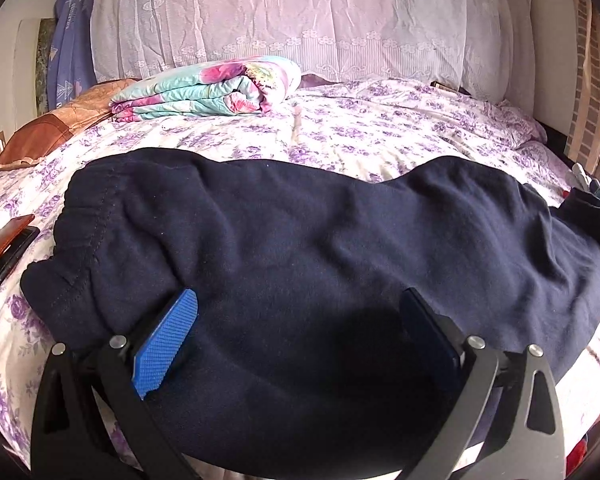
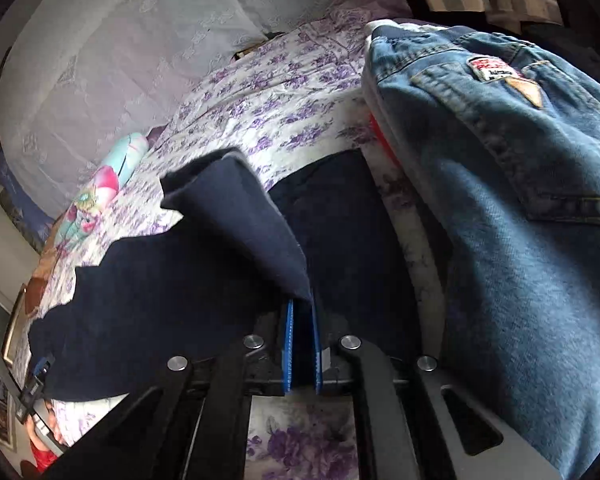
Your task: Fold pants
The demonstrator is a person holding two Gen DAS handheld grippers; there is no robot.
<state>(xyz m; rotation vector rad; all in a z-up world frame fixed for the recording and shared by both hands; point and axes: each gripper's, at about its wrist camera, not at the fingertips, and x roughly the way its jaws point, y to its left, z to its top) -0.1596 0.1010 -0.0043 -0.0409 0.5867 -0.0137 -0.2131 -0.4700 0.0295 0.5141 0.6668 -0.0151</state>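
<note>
Dark navy pants (image 1: 300, 248) lie spread across the floral bed sheet (image 1: 360, 132), elastic waistband at the left. My left gripper (image 1: 300, 300) is open, its blue pads (image 1: 166, 340) wide apart just above the near part of the pants, holding nothing. In the right wrist view my right gripper (image 2: 302, 312) is shut on a fold of the navy pants (image 2: 236, 224), lifting that end so the cloth stands up above the rest of the pants on the sheet (image 2: 268, 120).
A folded floral quilt (image 1: 208, 88) and a brown pillow (image 1: 56, 128) lie at the back left. A lace-covered headboard (image 1: 300, 12) stands behind. A stack with blue jeans (image 2: 520, 208) on top sits close on the right. A dark object (image 1: 4, 248) lies at the left edge.
</note>
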